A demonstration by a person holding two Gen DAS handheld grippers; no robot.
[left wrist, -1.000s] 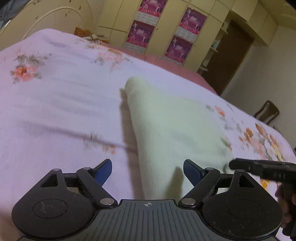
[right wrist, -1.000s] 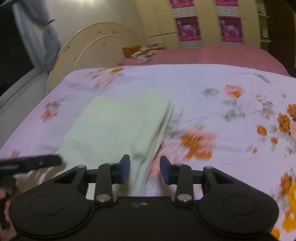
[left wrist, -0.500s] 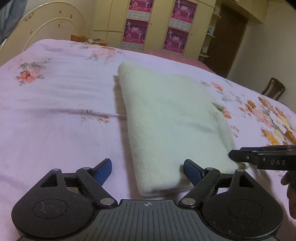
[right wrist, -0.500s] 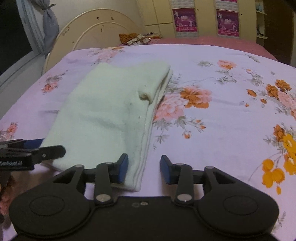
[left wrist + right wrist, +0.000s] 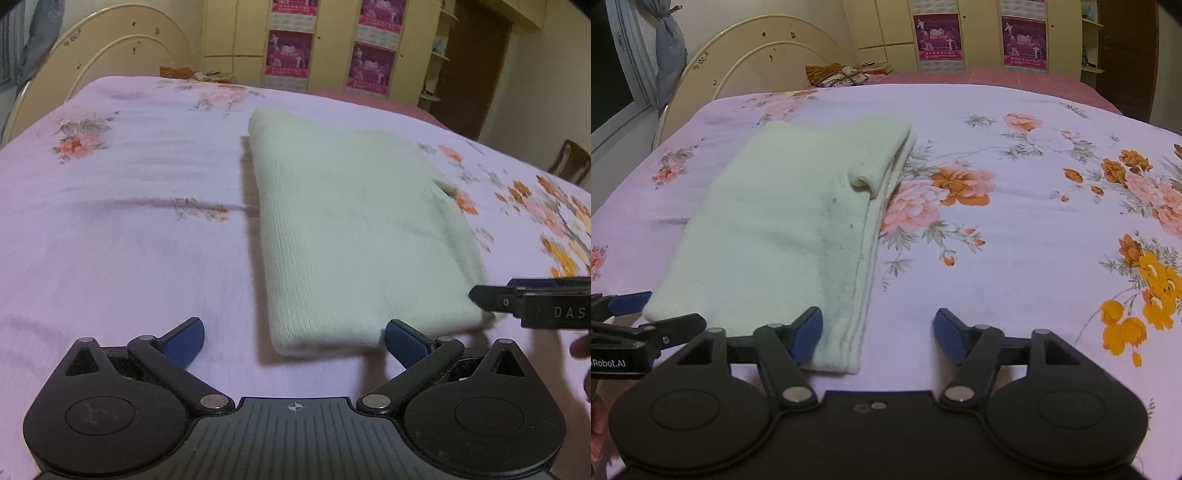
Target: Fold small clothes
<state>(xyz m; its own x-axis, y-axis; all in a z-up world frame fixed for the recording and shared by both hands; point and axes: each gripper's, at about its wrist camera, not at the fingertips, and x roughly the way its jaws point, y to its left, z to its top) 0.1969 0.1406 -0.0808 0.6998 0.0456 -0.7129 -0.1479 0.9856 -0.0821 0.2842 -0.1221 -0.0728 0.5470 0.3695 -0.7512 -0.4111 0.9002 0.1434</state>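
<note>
A pale green knit garment point(image 5: 354, 236) lies folded into a long strip on the floral bedsheet point(image 5: 129, 229). Its near left corner sits between the pads of my left gripper point(image 5: 293, 338), whose jaws are opening wide and do not press the cloth. In the right wrist view the garment point(image 5: 783, 236) runs away from the camera, a small folded cuff on its right edge. My right gripper point(image 5: 877, 332) is opening over the near right corner, its pads clear of the cloth. Each gripper's fingers show at the side of the other's view.
The bed carries a lilac sheet with orange and pink flowers point(image 5: 964, 184). A cream headboard point(image 5: 764, 62) stands at the far left, a pile of patterned cloth point(image 5: 838, 74) beside it. Wardrobes with posters point(image 5: 288, 51) line the back wall. A chair point(image 5: 569, 162) stands at the right.
Both grippers have drawn back toward the garment's near end and steadied. The right gripper's jaws opened much wider; the left's opened a little more. The garment lies flat, released.
</note>
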